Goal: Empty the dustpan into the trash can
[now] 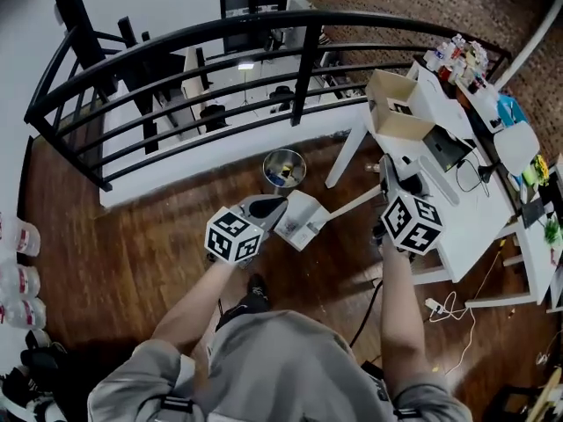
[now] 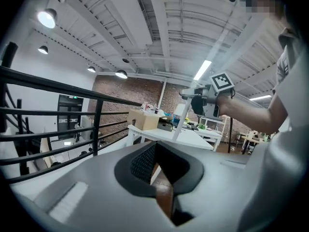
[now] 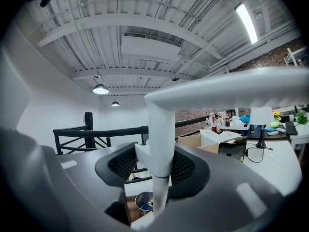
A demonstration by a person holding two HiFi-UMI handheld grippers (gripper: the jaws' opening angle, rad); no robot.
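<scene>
The white dustpan (image 1: 302, 221) hangs over the wood floor in front of the person. Its long handle (image 1: 354, 204) slants up to my right gripper (image 1: 385, 187), whose jaws are shut on it. In the right gripper view the handle (image 3: 161, 144) stands clamped between the two pads (image 3: 124, 164) of that gripper (image 3: 161, 170). The round metal trash can (image 1: 284, 167) stands on the floor just beyond the pan and also shows below the jaws, as the trash can (image 3: 144, 201). My left gripper (image 1: 268, 207) hovers at the pan's left edge. Nothing shows between the jaws of that gripper (image 2: 161, 178), which stand open.
A black railing (image 1: 264, 25) curves behind the trash can. To the right is a white desk (image 1: 475, 227) with a cardboard box (image 1: 394, 105), bottles and a lamp. Cables and a power strip (image 1: 433, 306) lie on the floor. Plastic bottles (image 1: 19, 275) line the left edge.
</scene>
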